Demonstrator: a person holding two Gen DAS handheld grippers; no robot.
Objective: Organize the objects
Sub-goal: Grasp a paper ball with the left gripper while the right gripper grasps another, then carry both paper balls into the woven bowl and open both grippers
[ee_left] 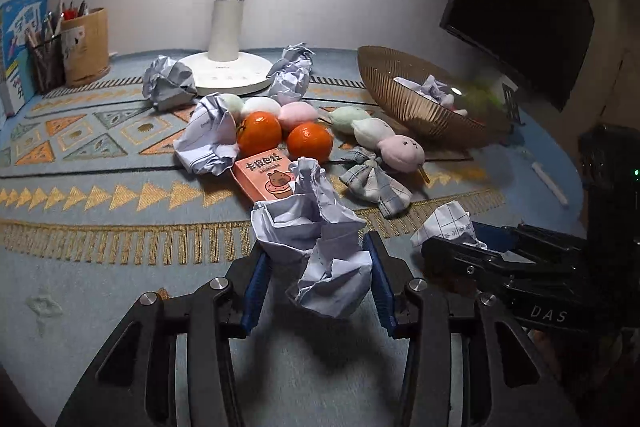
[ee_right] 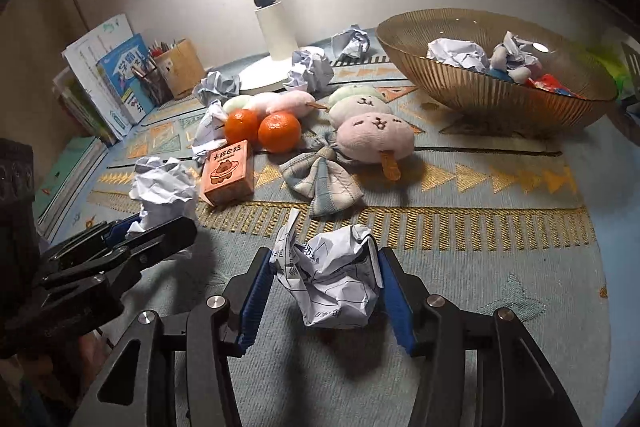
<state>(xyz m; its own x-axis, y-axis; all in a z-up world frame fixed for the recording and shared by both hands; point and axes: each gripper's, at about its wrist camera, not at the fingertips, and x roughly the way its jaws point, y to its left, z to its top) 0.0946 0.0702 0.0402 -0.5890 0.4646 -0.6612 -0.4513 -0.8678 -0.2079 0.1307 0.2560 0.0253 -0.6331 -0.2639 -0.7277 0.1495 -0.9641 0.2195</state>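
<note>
Meanwhile, a paper ball was held in each gripper, with the bowl off to the right

The left gripper [ee_left: 318,281] was clamped on a crumpled paper ball [ee_left: 316,239], lifted just clear of the mat [ee_left: 100,247]; the right gripper [ee_right: 320,285] was closed around a printed paper wad [ee_right: 334,285], whose sides were touched by the blue pads. The ribbed bowl [ee_right: 500,95] was seen ahead and to the right, nearer the right gripper, and was already loaded with crumpled papers [ee_right: 456,53] and small toys
</note>
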